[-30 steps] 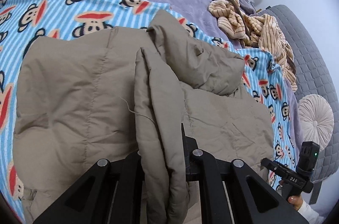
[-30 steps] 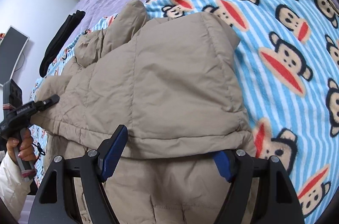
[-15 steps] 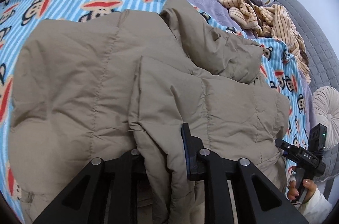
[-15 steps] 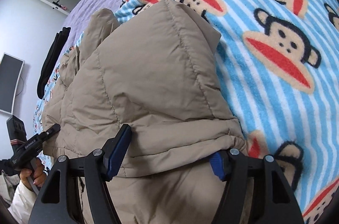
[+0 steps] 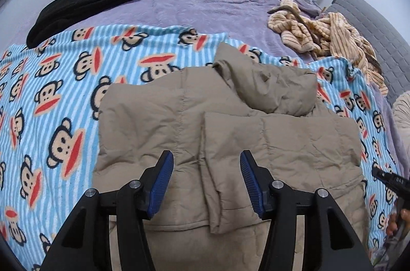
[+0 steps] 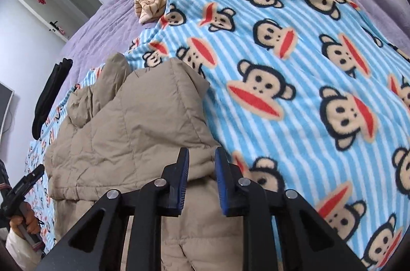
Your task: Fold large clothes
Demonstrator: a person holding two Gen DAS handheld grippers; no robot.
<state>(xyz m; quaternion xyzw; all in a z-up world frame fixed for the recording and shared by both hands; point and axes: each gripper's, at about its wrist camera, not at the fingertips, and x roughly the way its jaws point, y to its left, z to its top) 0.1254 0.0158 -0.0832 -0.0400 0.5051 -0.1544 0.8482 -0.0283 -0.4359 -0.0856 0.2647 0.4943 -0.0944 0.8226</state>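
The tan padded jacket (image 5: 230,132) lies partly folded on the monkey-print blanket (image 5: 64,96) covering the bed. The left gripper (image 5: 205,181) hangs above it, jaws wide apart and empty. The right gripper (image 6: 202,181) has jaws narrowly parted around the jacket's edge; contact cannot be confirmed. Risk: springy padding may unfold the layers once released.

Left gripper (image 5: 205,181) jaws spread wide; right gripper (image 6: 202,177) jaws narrowly parted.
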